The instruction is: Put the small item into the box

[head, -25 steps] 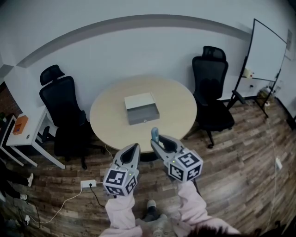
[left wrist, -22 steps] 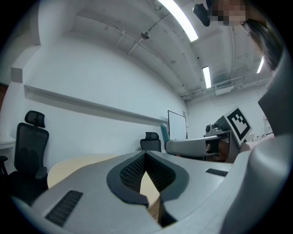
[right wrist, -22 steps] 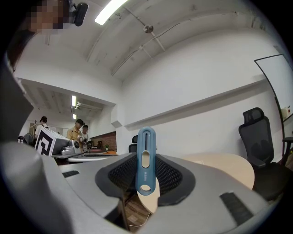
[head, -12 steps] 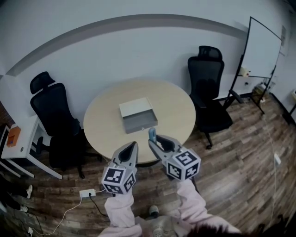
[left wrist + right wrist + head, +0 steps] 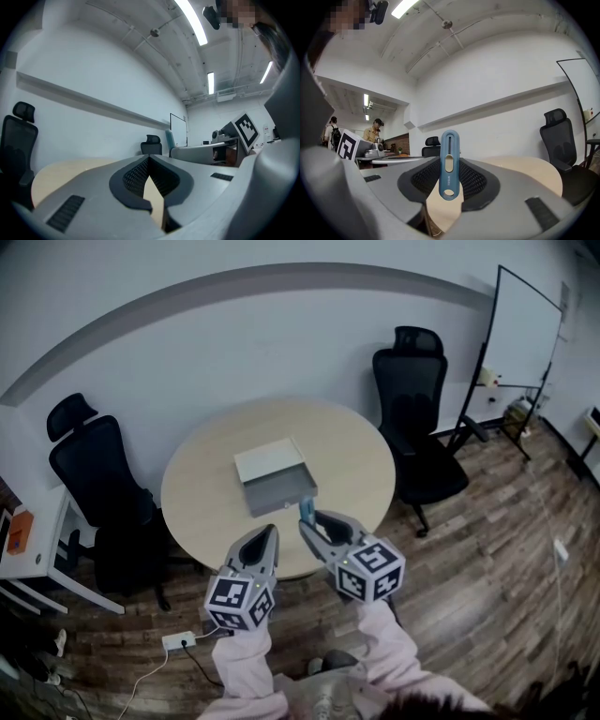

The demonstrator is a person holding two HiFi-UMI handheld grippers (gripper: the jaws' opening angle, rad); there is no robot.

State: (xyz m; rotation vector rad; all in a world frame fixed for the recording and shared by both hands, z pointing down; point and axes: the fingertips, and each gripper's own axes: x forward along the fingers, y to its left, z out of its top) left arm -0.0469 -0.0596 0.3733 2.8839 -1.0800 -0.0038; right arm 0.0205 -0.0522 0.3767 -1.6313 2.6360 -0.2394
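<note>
Carrying seems in hand: a small blue plastic item (image 5: 449, 164) is pinched in the right gripper's (image 5: 309, 521) jaws, short of the open grey box (image 5: 279, 495). The left gripper's (image 5: 269, 534) jaws are closed, empty. Next, the box must be reached.

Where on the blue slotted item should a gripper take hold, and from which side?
By its lower half, pads on the two long straight edges, coming in from either side, as the right gripper holds it. The blue item is slim, parallel-sided and upright, so its slotted top sticks out free.
</note>
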